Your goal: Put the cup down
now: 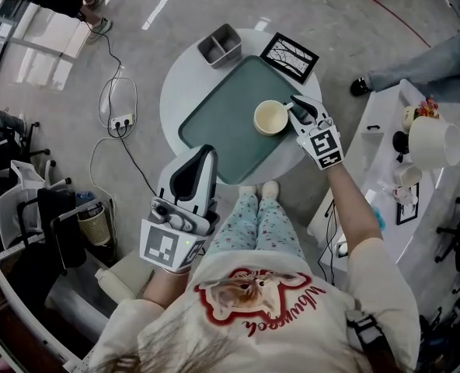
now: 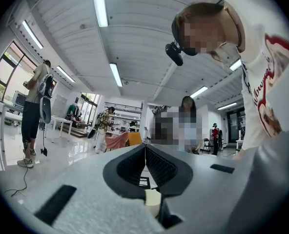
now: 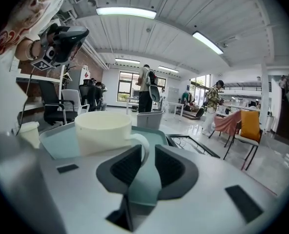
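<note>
A cream cup (image 1: pixel 270 117) stands upright on the right part of a teal tray (image 1: pixel 214 123) on the round white table. My right gripper (image 1: pixel 296 107) is at the cup's right side, by its handle. In the right gripper view the cup (image 3: pixel 103 130) rests on the tray (image 3: pixel 61 140), its handle just ahead of my right gripper (image 3: pixel 147 152). The jaws stand a little apart, with tray showing between them, so it is open. My left gripper (image 1: pixel 207 152) is held low at the table's near edge, shut and holding nothing (image 2: pixel 145 147).
A grey two-compartment bin (image 1: pixel 220 45) and a black framed picture (image 1: pixel 289 56) sit at the table's far side. A white side table (image 1: pixel 416 154) with cups stands to the right. A power strip (image 1: pixel 121 121) with cables and a wastebasket (image 1: pixel 96 225) are on the floor to the left.
</note>
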`<state>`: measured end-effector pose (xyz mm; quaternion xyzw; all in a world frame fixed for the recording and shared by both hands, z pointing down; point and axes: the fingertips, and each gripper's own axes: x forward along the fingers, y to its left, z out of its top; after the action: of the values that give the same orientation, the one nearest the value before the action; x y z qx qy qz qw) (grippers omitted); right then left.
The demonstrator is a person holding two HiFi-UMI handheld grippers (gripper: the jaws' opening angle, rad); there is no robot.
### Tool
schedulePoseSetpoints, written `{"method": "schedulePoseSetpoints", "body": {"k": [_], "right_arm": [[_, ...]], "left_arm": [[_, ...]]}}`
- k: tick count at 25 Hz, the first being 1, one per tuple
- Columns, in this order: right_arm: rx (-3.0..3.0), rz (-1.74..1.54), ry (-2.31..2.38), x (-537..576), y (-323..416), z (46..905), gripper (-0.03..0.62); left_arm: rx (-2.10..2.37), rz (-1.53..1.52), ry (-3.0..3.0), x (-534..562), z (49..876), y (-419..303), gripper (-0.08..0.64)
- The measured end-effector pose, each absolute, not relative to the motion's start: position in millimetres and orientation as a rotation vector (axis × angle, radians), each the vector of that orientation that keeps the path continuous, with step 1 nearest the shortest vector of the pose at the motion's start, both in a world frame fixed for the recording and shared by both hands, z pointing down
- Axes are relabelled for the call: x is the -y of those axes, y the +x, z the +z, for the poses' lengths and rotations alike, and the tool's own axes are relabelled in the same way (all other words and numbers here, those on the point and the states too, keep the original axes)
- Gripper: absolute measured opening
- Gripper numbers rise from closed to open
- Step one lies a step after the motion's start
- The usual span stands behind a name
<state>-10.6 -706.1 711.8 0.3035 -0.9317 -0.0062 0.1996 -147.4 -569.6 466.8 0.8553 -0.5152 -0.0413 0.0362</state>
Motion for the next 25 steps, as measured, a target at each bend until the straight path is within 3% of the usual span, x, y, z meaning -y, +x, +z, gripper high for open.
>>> {"method": "schedulePoseSetpoints", "body": {"k": [11,25], "right_arm": [[2.692,0.152,0.98,710.4,-8.6,708.1,0.048],[2.798,0.262,1.042,691.5,-18.3,637.2,0.049]], "left_arm": [[1.609,-0.119,2.613,567.4,465.5,-149.6,0.016],[1.622,-0.149,2.622,573.9,453.9,-147.7,0.015]]}}
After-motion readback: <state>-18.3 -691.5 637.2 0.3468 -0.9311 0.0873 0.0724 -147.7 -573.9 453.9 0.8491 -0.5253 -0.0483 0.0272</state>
